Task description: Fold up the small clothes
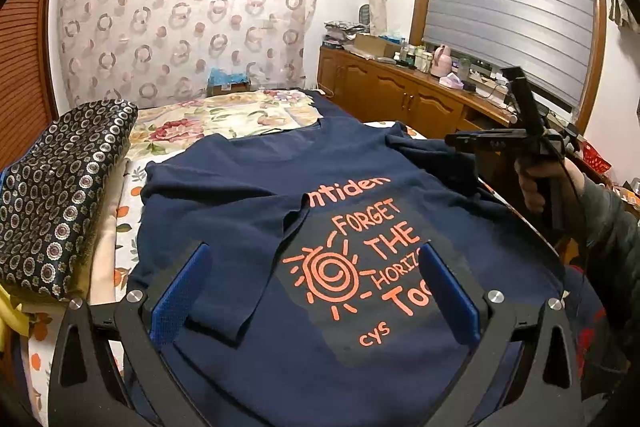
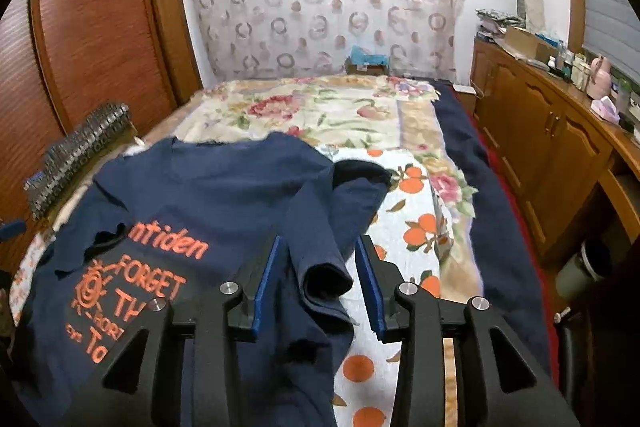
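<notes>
A navy T-shirt [image 1: 248, 195] with orange lettering lies face up on the bed. Its left sleeve [image 1: 276, 239] is folded in over the print. My left gripper [image 1: 320, 279] hovers over the shirt's lower half, jaws wide open, nothing between the blue pads. The right wrist view shows the T-shirt [image 2: 224, 195] with its right sleeve [image 2: 324, 267] doubled inward into a soft fold. My right gripper [image 2: 320, 279] stands partly open around that fold, and the pads do not press on it. In the left wrist view a hand holds the right gripper [image 1: 460, 139] at the shirt's right edge.
A dark patterned folded quilt [image 1: 60, 195] lies left of the shirt. A floral blanket [image 2: 320, 111] covers the far bed, and an orange-print sheet [image 2: 416, 223] lies to the right. A wooden cabinet [image 2: 552, 147] with bottles runs along the right; a wardrobe [image 2: 100, 27] stands left.
</notes>
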### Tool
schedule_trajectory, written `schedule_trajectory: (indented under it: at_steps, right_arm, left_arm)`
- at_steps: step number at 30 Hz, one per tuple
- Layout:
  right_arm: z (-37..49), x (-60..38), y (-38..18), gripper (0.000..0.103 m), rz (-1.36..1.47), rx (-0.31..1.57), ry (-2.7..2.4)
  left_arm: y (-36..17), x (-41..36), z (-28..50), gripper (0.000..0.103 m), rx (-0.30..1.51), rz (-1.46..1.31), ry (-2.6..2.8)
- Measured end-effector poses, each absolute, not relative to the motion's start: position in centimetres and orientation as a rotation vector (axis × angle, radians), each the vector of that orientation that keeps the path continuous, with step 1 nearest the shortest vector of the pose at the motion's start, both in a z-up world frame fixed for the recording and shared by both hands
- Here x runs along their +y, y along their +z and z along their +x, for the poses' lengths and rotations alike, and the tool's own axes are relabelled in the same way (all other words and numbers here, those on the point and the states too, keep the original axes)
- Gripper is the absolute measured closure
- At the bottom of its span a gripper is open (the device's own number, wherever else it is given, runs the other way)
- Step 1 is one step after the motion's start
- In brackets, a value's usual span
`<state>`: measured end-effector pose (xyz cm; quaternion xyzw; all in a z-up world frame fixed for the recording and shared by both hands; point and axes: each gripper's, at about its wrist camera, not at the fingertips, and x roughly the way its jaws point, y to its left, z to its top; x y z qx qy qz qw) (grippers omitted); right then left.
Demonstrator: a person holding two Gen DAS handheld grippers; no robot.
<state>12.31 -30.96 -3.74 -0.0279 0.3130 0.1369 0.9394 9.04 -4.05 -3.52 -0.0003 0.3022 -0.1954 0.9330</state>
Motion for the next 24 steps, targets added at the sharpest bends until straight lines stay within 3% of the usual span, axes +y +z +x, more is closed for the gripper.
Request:
schedule_trajectory:
  at_steps: [5, 7, 8, 17, 22, 23, 24]
  right_arm:
    - [14.7, -31.6, -4.7, 0.064, 0.005, 0.710, 0.238]
    - [15.2, -31.4, -4.5, 0.078, 0.033, 0.723, 0.284]
    - [15.3, -31.1, -4.3, 0.096, 0.031, 0.723, 0.311]
    - [12.4, -27.4, 2.1, 0.097, -0.082, 0.522, 0.394]
    - [12.9, -22.7, 4.2, 0.097, -0.126, 0.512, 0.446]
    - [13.1, -21.9, 4.3, 0.095, -0.114, 0.518, 0.478]
    - [13.3, -21.0, 4.4, 0.086, -0.103, 0.530, 0.520]
  left_arm:
    - [-3.9, -3.8, 9.1, 0.000, 0.629, -0.009, -0.398]
    - [-4.0, -3.7, 9.0, 0.000, 0.629, -0.010, -0.395]
    - [-4.0, -3.6, 9.0, 0.000, 0.629, -0.011, -0.394]
    - [-4.0, -2.7, 8.7, 0.000, 0.619, -0.034, -0.379]
    - [-4.0, -2.3, 8.9, 0.000, 0.622, -0.046, -0.372]
    - [-4.0, -2.2, 8.9, 0.000, 0.623, -0.047, -0.371]
    - [-4.0, -2.2, 8.9, 0.000, 0.624, -0.047, -0.370]
